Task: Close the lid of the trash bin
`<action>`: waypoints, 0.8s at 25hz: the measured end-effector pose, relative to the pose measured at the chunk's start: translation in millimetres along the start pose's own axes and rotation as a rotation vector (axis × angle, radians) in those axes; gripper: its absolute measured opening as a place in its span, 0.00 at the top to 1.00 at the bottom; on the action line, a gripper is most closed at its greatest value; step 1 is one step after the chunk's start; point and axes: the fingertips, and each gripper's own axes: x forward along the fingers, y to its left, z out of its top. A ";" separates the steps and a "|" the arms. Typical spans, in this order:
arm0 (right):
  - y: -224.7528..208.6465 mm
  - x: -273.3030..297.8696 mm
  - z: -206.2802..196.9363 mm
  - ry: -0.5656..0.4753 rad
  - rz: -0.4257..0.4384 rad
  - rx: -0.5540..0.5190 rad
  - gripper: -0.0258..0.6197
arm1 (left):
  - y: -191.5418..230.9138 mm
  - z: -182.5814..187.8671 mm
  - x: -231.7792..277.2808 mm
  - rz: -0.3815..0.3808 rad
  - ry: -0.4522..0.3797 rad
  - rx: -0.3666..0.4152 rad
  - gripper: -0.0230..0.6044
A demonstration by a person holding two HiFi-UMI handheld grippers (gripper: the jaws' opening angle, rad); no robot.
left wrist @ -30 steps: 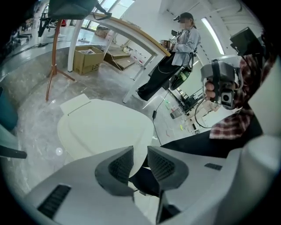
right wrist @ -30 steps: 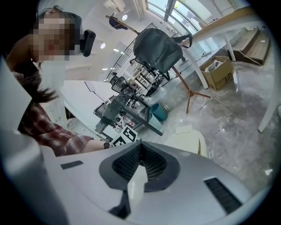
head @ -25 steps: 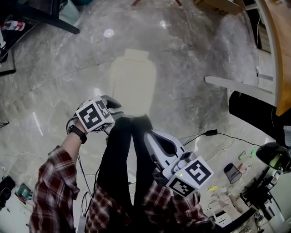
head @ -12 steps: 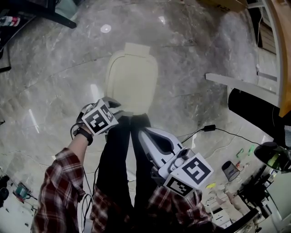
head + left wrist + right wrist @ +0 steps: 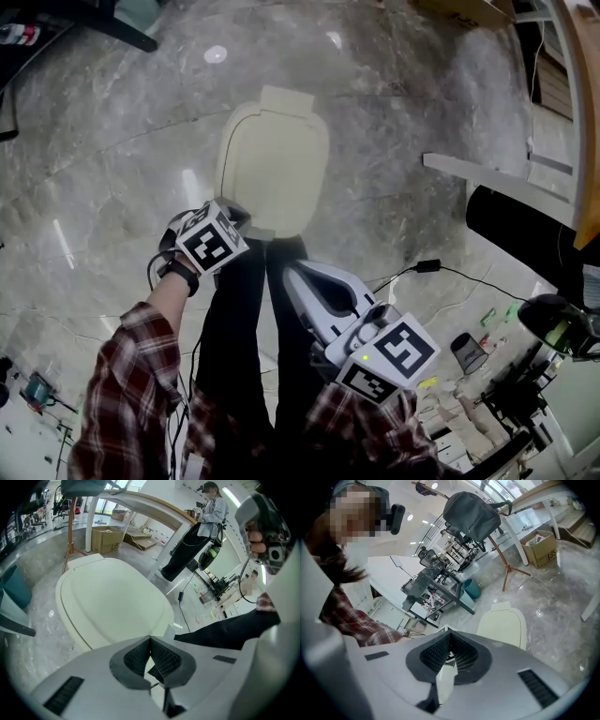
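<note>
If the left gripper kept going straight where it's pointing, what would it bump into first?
Most likely the trash bin's cream lid, right ahead of the left gripper. Its fingers have just closed, with nothing between them. Whether the tips already touch the lid is hard to tell.

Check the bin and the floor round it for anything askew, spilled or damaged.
Nothing stands out. The bin lid lies flat and square, with no crack showing, and the floor round it shows no spill.

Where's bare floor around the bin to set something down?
Bare marble floor left of the trash bin and beyond it. Crowded lower right: power adapter with its cable, small clutter.
</note>
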 end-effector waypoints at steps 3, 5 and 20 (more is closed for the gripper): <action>1.5 1.4 -1.3 0.002 0.003 -0.001 0.94 | -0.5 -0.9 1.8 0.005 0.012 0.009 0.95; 2.2 2.5 -2.5 0.004 0.004 -0.002 0.94 | 0.3 -1.5 2.8 0.012 0.010 0.001 0.95; 12.2 -8.7 1.7 -0.010 -0.002 -0.041 0.94 | -0.6 3.7 -11.0 0.047 -0.081 -0.167 0.95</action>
